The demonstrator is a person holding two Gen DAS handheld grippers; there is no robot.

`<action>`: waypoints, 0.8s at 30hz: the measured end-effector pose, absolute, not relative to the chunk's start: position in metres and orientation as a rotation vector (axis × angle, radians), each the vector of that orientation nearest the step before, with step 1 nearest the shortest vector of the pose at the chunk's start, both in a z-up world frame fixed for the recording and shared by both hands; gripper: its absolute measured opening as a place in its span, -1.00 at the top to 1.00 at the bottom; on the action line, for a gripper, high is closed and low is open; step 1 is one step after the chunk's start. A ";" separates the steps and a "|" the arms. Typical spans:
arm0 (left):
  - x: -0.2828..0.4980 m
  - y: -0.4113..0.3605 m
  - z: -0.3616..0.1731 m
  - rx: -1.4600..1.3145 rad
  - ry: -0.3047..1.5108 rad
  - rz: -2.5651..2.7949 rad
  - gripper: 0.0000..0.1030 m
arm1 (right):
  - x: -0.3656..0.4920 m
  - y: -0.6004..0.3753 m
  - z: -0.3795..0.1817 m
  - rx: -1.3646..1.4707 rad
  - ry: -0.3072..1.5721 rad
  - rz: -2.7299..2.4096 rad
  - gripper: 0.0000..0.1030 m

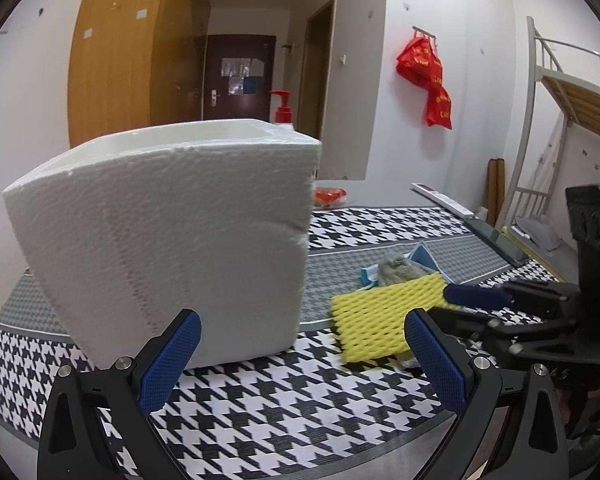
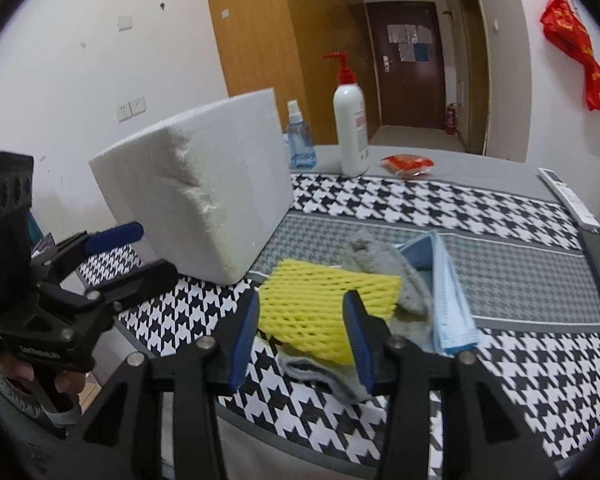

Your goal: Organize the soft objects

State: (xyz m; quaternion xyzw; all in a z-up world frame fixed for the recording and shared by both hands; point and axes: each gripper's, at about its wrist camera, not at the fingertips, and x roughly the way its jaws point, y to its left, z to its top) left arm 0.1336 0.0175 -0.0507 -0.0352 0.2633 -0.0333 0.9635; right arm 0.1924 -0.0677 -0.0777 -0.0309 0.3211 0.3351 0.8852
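Observation:
A yellow foam net [image 2: 320, 304] lies on the houndstooth mat, on top of a grey cloth [image 2: 380, 256] and beside a stack of blue face masks [image 2: 448, 292]. My right gripper [image 2: 303, 300] stands open astride the net's near end; its pads do not press on it. From the left wrist view it [image 1: 444, 304] reaches in at the net's [image 1: 384, 320] right edge. The white foam box [image 1: 160, 240] stands upright on the left. My left gripper [image 1: 300, 320] is open and empty just in front of the box's near right corner.
Behind the box [image 2: 204, 208] stand a white pump bottle [image 2: 350, 132] and a blue spray bottle [image 2: 300, 140]. A red packet [image 2: 408, 164] and a white remote [image 2: 564, 196] lie near the table's far edge. A bunk-bed ladder [image 1: 540, 140] rises beyond the table on the right.

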 end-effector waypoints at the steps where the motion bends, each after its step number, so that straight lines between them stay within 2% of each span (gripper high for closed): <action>1: 0.133 0.020 -0.051 -0.076 0.532 -0.063 -0.98 | 0.194 -0.064 -0.080 -0.078 0.675 0.697 0.07; 24: 0.132 0.044 -0.056 -0.132 0.556 -0.051 -0.98 | 0.207 -0.032 -0.106 -0.236 0.773 0.665 0.06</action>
